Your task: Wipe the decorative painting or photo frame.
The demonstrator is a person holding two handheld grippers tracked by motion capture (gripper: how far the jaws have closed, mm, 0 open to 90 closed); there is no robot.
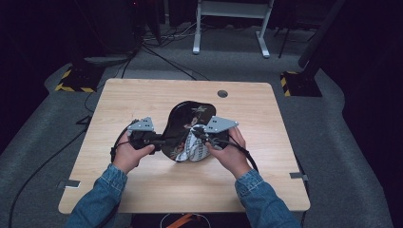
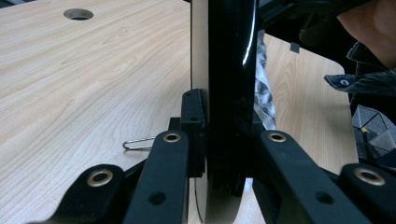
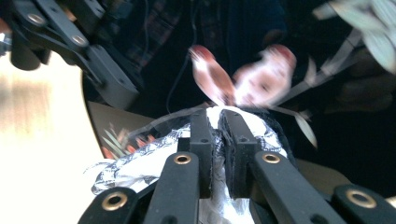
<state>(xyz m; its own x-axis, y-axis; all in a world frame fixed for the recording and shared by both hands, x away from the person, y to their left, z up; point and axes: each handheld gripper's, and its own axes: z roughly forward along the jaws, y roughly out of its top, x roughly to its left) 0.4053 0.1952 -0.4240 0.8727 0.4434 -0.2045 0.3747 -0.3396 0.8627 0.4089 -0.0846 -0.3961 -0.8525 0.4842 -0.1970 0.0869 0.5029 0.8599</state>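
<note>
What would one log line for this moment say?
left tool: shut on tray edge, held upright | right tool: shut on cloth, against tray face | table: paper clip beside tray

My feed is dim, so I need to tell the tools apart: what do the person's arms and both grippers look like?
Both forearms wear blue denim sleeves with buttoned cuffs. The left gripper and right gripper are black, each topped by a grey three-cornered plate with small dark holes. Black cables loop from each. Up close, the black jaw arms carry brass-coloured rivets and flat black pads.

Glossy black printed tray (image 1: 183,124) stands tilted on edge, patterned white cloth (image 1: 192,148) against it.
</note>
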